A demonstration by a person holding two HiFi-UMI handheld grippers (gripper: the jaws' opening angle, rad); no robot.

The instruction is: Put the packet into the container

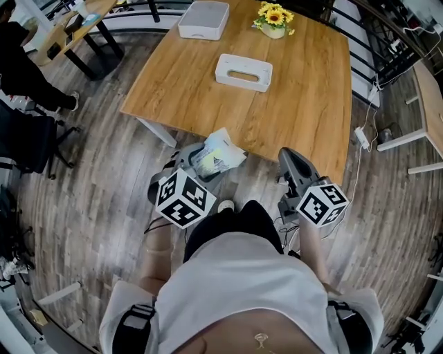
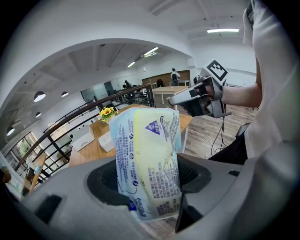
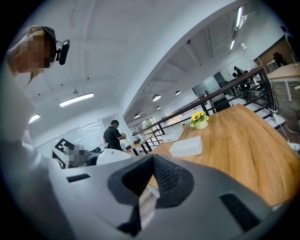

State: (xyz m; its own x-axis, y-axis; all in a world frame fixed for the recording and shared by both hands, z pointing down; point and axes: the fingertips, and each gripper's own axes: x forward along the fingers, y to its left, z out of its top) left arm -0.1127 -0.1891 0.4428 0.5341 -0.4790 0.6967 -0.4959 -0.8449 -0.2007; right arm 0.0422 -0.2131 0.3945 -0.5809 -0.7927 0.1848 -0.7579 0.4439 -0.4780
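Between the jaws of the left gripper (image 1: 196, 164) stands the packet (image 2: 150, 159), a pale yellow and blue printed pouch. The dark pads press on its lower part from both sides. The jaws stand fairly wide around it, and most of the pouch rises beyond the tips, leaning slightly to the left. This gripper is held low and points forward, with its marker cube (image 1: 182, 198) facing up and a bare forearm (image 1: 158, 257) behind it. Its tips reach the near edge of the wooden table (image 1: 304, 104), so the packet is just in front of that edge.

Ahead of these jaws, well apart on the tabletop, lies the white container (image 1: 243, 72) with a slot in its top. Farther beyond it sits a second white box (image 1: 204, 19), and a small pot of sunflowers (image 1: 274, 19) stands to the right of that box. Nothing lies on the table between the packet and the container.

To the right, the right gripper (image 1: 289, 157) is held level with the left one and also points at the table edge. Its jaws meet at the tips and hold nothing; only floor and table show through the narrow wedge behind them. A white power strip (image 1: 361, 137) lies on the floor off to its right.
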